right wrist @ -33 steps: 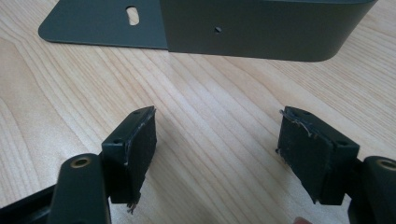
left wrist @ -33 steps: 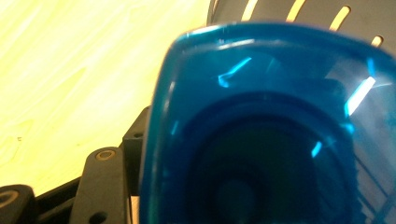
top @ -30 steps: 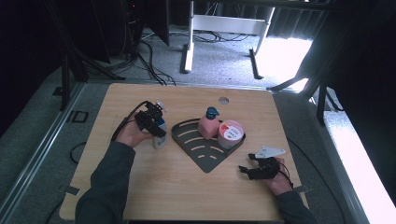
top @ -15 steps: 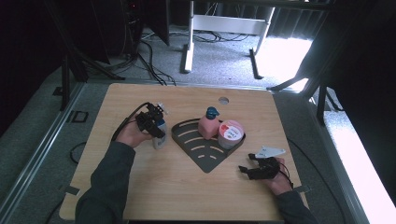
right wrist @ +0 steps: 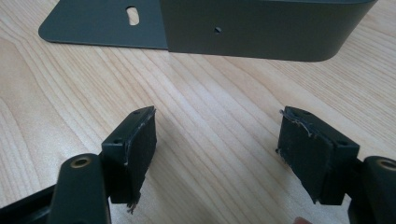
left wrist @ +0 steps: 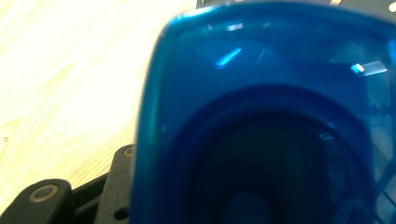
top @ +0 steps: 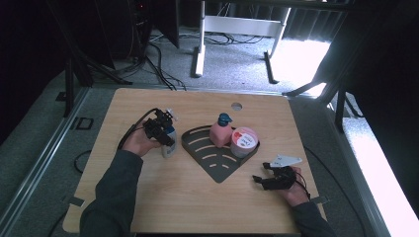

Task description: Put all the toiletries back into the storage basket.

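Nearest the person, at the bottom of the high view, two dark sleeves come in over the wooden table. The right gripper lies low on the table's right side, held by the right hand, a grey three-cornered plate on top of it. In the right gripper view its jaws stand spread wide with bare wood grain between them — nothing is gripped — and the pads look frayed at the edges. Just ahead of them sits the dark grey corner shelf, its curved wall rising from a flat slotted base.

Farther in, at the table's left, the left gripper is held by the left hand at a translucent blue bottle that stands upright on the wood just left of the shelf. In the left gripper view the bottle is pressed up so close that it hides the jaw tips — a black part shows at the lower left, and whether the jaws are clenched on it I cannot tell. A black cable loops away from this gripper toward the table's left edge.

In the middle, the corner shelf carries a pink pump bottle with a blue top and, touching it on the right, a round pink-lidded tub. Beyond them is a round hole in the tabletop. Past the far edge, on grey carpet, stand white table legs and a tangle of black cables.
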Available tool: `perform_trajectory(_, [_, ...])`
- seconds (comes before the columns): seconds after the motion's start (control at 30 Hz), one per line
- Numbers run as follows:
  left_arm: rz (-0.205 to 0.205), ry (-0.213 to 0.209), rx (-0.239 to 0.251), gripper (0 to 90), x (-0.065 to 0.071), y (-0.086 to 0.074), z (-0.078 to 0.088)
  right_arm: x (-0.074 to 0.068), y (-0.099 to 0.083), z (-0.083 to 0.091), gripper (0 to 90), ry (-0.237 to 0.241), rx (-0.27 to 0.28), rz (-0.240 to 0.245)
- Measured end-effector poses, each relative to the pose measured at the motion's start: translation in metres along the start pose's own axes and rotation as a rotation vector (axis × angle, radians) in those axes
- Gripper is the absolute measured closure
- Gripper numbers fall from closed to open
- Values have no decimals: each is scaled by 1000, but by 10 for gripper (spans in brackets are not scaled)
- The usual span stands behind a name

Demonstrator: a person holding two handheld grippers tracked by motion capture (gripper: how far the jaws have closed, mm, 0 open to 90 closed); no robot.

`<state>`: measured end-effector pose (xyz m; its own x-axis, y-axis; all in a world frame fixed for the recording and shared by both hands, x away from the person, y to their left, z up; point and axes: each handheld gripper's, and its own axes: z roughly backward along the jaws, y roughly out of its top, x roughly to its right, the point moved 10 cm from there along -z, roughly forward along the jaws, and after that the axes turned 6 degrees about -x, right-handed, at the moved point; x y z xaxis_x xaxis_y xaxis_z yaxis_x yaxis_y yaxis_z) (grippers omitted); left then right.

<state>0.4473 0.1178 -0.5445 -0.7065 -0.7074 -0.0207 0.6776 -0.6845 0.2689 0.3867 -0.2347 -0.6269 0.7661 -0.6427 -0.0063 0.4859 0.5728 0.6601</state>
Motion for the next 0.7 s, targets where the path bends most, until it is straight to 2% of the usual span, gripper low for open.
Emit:
perform_trajectory(0.37, [5,-4,-5,551,1,0,1,0,0,0,277,1,1,-2])
perform_trajectory(0.7, [16,-9,12,551,1,0,7,0,0,0,276,0,0,0])
